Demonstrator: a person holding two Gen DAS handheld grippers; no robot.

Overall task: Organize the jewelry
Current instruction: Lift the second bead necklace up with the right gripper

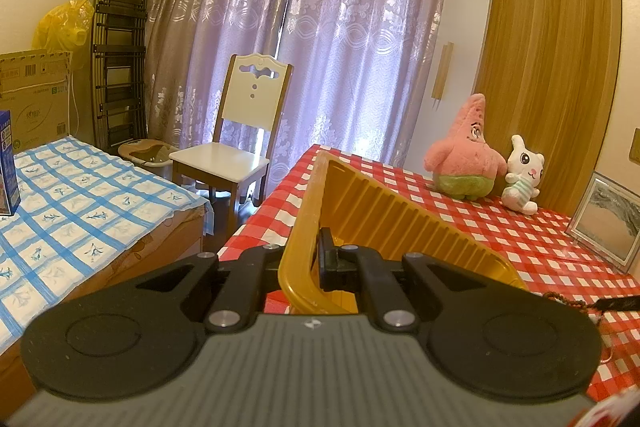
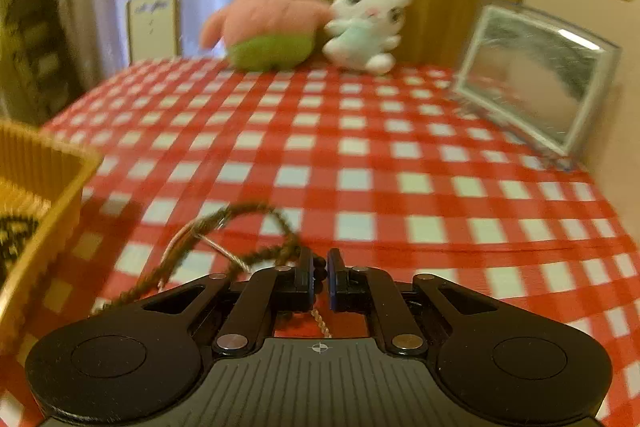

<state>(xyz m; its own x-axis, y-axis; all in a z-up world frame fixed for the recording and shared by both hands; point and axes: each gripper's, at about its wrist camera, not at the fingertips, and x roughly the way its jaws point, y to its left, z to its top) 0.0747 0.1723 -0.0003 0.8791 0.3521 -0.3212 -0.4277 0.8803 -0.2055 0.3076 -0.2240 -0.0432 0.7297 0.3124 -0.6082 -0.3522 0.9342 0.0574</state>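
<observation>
Right wrist view: right hand-held gripper [image 2: 320, 269] clamped on beaded necklace [image 2: 240, 227], yellow tray [image 2: 60, 163] left, plush toys [image 2: 280, 27] beyond.

The tray [image 1: 380, 211] looks like glossy yellow plastic with ribbed walls; the desk [image 2: 360, 147] wears a smooth, slightly shiny red-checked cloth; the beaded necklace [image 2: 240, 223] is dark and matt beside a thin metallic chain [image 2: 320, 321]; each hand-held gripper is matt black plastic with metal pins; both plush toys at the desk's far edge are fuzzy cloth.

No legible text: print on cardboard box [image 1: 34, 95] and blue carton [image 1: 8, 163] too small to read.
</observation>
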